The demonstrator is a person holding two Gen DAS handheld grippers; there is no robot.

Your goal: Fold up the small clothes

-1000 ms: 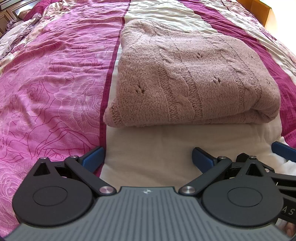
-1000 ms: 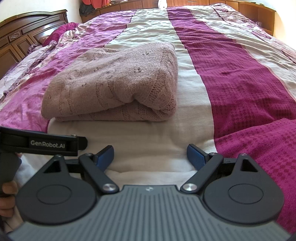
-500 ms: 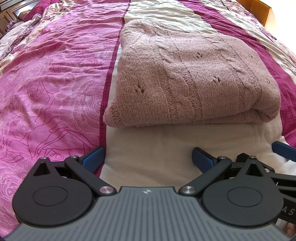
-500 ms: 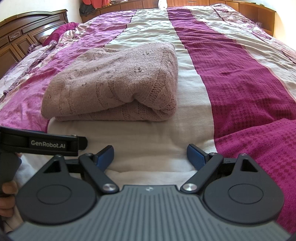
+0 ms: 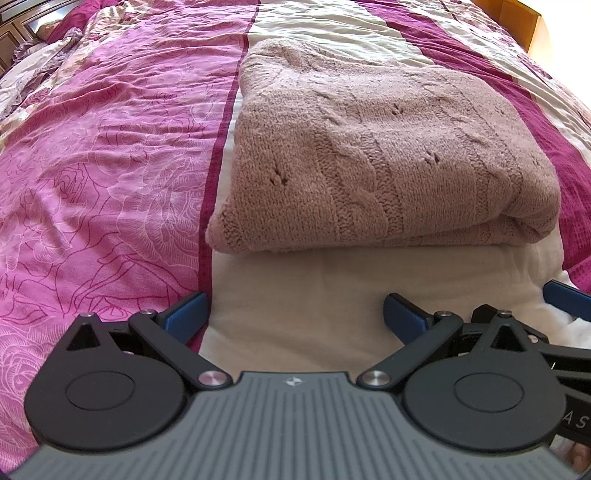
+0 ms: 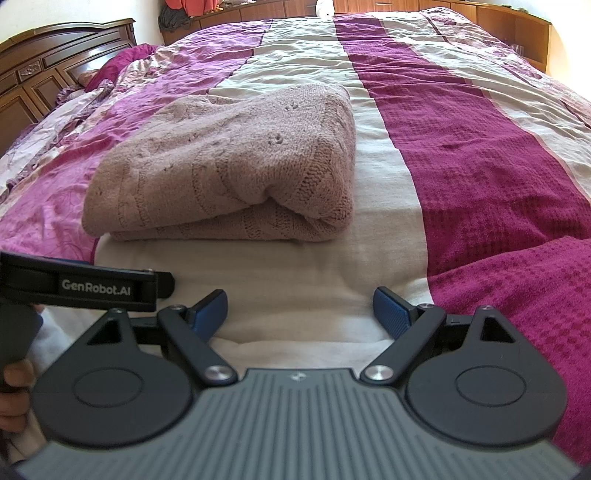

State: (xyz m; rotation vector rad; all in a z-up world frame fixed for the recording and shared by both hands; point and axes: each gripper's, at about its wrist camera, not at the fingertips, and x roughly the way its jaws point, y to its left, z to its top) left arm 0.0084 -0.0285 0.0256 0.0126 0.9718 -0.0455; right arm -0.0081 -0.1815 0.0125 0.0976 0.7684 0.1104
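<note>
A dusty-pink knitted sweater (image 5: 376, 155) lies folded into a thick rectangle on the bed's cream stripe, seen also in the right wrist view as the sweater (image 6: 229, 166) with its rolled fold edge facing me. My left gripper (image 5: 295, 314) hovers open just short of the sweater's near edge, nothing between its blue fingers. My right gripper (image 6: 299, 308) is open too, a little nearer the bed's edge and to the right of the left one. The left gripper's body (image 6: 85, 286) shows at the left of the right wrist view.
The bedspread (image 6: 472, 155) has pink floral, cream and dark magenta stripes. A dark wooden headboard (image 6: 55, 70) stands at far left, wooden cabinets (image 6: 509, 18) along the far side. A hand (image 6: 13, 398) holds the left gripper's handle.
</note>
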